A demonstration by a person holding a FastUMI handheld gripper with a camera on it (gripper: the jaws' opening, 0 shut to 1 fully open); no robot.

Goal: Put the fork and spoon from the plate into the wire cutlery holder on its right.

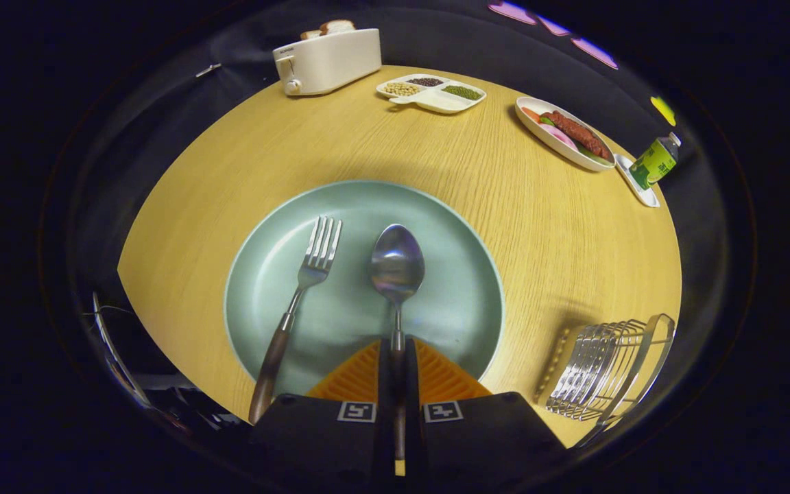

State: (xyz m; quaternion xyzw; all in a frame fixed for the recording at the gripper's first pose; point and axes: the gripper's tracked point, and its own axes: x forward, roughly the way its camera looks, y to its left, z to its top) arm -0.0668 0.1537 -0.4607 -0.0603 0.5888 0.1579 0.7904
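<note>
Claw [398,353] clenched on the slim handle of the polished spoon [397,264], bowl resting mid-frame on the round, matte green plate [450,302]. Left of it on the same plate – wooden-handled fork [302,302], tines up-frame. Lower right on the wood-grain desk [518,226] – curved wire cutlery holder [607,370].

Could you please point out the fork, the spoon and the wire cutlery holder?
fork [313,264], gripper view, on its neck below the tines.
spoon [397,264], gripper view, on its bowl.
wire cutlery holder [604,367], gripper view, on its wires.
</note>
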